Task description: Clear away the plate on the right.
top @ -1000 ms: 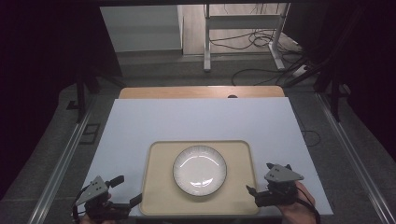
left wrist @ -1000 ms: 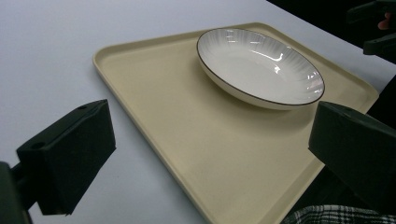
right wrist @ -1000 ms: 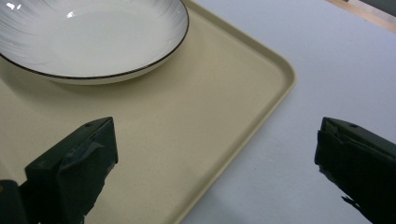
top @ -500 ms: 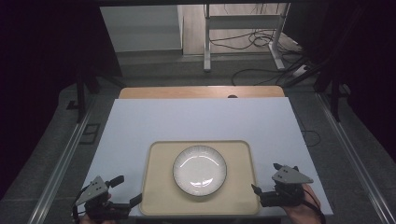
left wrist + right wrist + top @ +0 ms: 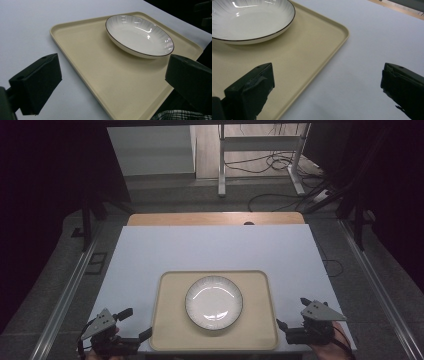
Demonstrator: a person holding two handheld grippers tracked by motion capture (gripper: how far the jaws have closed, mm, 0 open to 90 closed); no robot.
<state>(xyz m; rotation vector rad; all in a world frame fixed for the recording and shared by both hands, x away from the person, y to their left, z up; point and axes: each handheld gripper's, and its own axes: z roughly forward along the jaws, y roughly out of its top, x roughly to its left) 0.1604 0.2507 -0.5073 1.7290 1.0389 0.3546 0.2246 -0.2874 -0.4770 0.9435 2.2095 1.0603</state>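
plate (image 5: pixel 214 302) sits mid tray (image 5: pixel 170 330), at near edge of table (image 5: pixel 210 245) | looks hard, shiny, slippery, likely breaks if dropped; pinch its rim | left gripper (image 5: pixel 134 326) wide open, holds nothing | right gripper (image 5: pixel 291 312) wide open, holds nothing

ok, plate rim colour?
The plate is white with a thin dark rim line; the left gripper view shows it best.

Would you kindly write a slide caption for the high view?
White plate on a beige tray, flanked by the open left gripper and open right gripper.
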